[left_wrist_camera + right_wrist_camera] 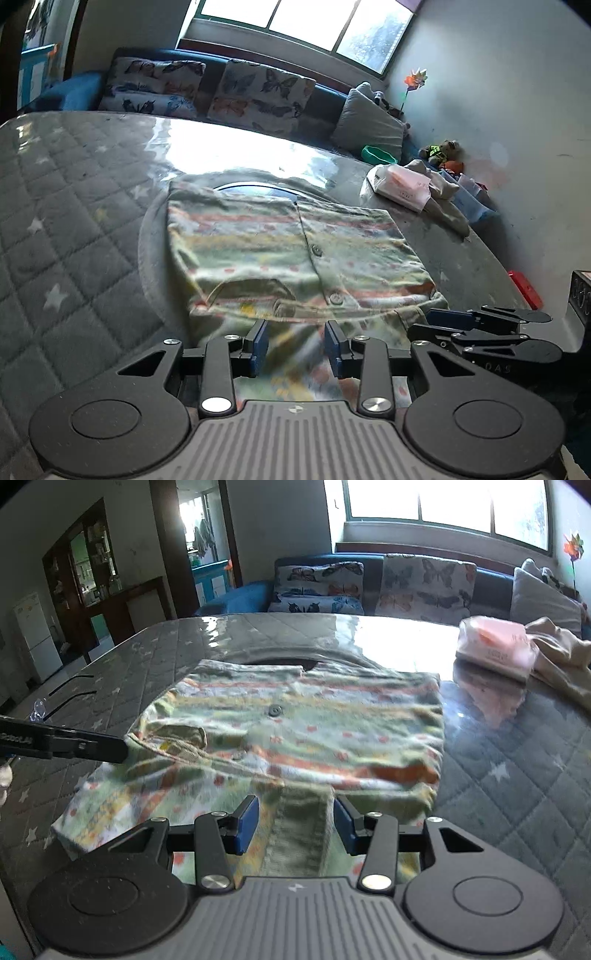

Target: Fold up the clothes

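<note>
The shirt (295, 251) is lying spread and partly folded on the table (74, 221), its striped, buttoned body stretching ahead of both sets of jaws. The left gripper (296, 347) is standing with its jaws partly apart, and blurred cloth from the shirt's near edge is running between and beneath them; whether the pads are pressing it I cannot tell. The right gripper (294, 825) is likewise standing partly apart over a plain green band of the shirt (295, 738), which is passing through the gap with space showing on both sides. Far right of the jaws, a pink pack (495, 648) is lying beside beige cloth (561, 657).
</note>
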Available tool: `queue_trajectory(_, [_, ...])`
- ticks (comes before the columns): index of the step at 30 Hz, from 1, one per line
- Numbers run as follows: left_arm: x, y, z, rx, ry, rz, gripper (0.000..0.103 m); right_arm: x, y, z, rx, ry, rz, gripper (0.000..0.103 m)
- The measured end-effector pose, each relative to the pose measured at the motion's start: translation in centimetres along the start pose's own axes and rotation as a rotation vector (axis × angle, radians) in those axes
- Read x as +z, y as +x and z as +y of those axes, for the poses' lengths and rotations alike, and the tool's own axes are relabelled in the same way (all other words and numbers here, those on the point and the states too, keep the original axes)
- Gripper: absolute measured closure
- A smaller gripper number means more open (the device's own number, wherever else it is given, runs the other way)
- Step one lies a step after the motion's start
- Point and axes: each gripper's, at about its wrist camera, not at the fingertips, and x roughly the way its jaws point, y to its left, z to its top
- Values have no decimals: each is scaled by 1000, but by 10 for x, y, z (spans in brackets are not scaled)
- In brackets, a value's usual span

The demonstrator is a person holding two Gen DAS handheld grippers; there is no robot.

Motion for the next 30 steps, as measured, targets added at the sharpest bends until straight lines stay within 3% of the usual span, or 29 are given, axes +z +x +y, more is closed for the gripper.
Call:
queue_trajectory(5, [-2,18,8,39,-1,43,68,1,12,2,-24,-35,21,58])
queue_trajectory(12, [-2,8,1,51,33,14,67,4,-2,3,-24,-50,-24,58])
queue_trajectory(21, [-8,2,-7,89,78,32,65,-6,-4,17,-14,-145,15,58])
queue_trajectory(27, [-29,-21,-36,36,176,37,64,-19,-24,33,33,-223,19,58])
queue_trajectory(30, [-45,-18,-48,47,237,61,64,-29,-27,38,28,-264,38,58])
